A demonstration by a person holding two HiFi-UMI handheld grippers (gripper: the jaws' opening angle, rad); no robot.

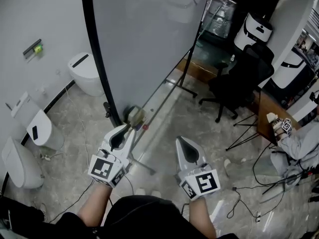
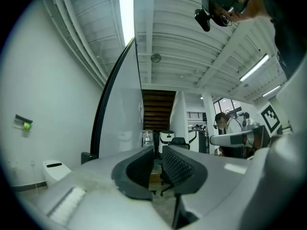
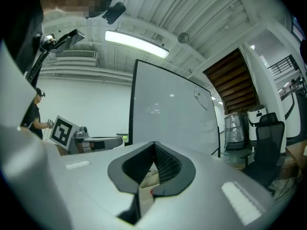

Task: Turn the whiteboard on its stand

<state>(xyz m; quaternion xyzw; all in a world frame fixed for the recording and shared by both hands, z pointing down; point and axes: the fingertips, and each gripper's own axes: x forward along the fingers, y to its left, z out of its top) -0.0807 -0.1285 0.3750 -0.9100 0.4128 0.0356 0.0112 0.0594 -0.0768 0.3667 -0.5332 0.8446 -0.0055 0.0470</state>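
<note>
Three white units (image 1: 85,71) stand along the wall, well to the left of the whiteboard (image 1: 149,39), and a small green object (image 1: 37,48) sits on the wall above them. The whiteboard itself hangs on its stand (image 1: 192,54) as a big grey panel with a black frame, tilted out of upright, and its lower left corner comes down toward the person.

Just below that corner is the left gripper (image 1: 125,128), pointing up at the frame. From the head view I cannot tell whether it touches the frame. In the left gripper view its jaws (image 2: 158,152) stand slightly apart with a narrow slit between them. Nothing is caught in it, and the room shows through. The whiteboard (image 2: 120,114) rises edge-on just left of the jaws.

Below the whiteboard's lower edge and to the right of the left gripper, the right gripper (image 1: 183,141) is held clear of the board over the marble floor (image 1: 199,118). In the right gripper view its jaws (image 3: 153,145) are closed, tips pressed together and holding nothing. The whiteboard (image 3: 172,114) stands ahead of them.

Right of the whiteboard, beyond the stand's foot, is a black office chair (image 1: 239,78). A white machine (image 1: 255,31) is behind it, and a seated person (image 1: 299,141) is at the far right.
</note>
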